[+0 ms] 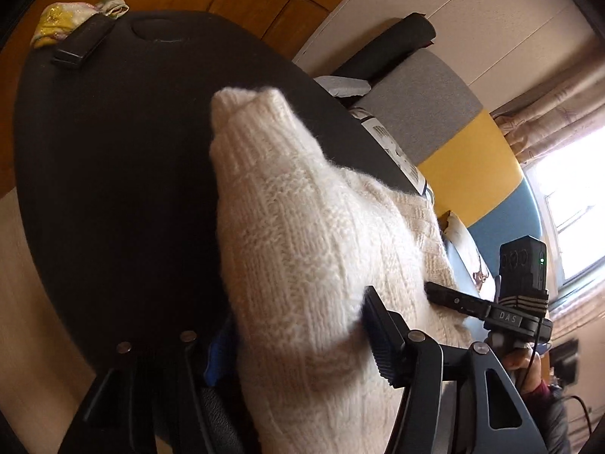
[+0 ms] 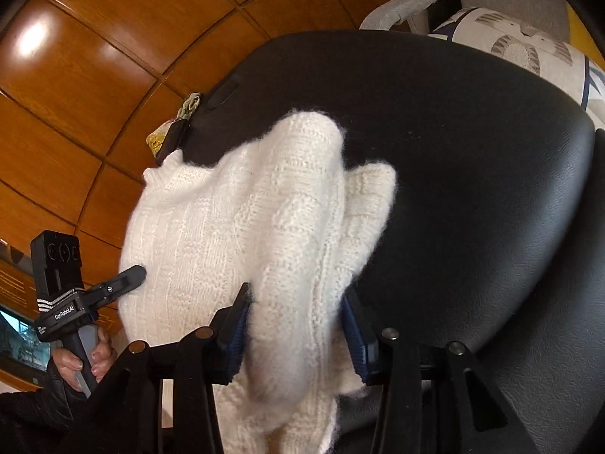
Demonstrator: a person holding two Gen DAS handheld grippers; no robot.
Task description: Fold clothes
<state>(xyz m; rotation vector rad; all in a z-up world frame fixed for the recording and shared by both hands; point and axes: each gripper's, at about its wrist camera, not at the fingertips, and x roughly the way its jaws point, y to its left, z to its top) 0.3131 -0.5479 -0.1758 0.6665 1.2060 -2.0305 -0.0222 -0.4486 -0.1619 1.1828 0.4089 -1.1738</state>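
A cream knitted sweater point(image 1: 302, 249) lies bunched on a black padded surface point(image 1: 113, 170). My left gripper point(image 1: 298, 344) is shut on a thick fold of it, the cuff end sticking up ahead. In the right wrist view the sweater point(image 2: 234, 234) spreads over the black surface point(image 2: 472, 174), and my right gripper point(image 2: 298, 333) is shut on another thick fold. The right gripper also shows in the left wrist view point(image 1: 435, 291) touching the sweater's far edge. The left gripper shows in the right wrist view point(image 2: 138, 274) at the sweater's left edge.
A small yellow-patterned cloth point(image 1: 64, 22) and a black strap point(image 1: 83, 43) sit at the surface's far edge. A sofa with grey, yellow and blue cushions point(image 1: 465, 151) stands behind. A patterned pillow point(image 2: 529, 49) lies past the surface. Wooden floor point(image 2: 94, 56) surrounds it.
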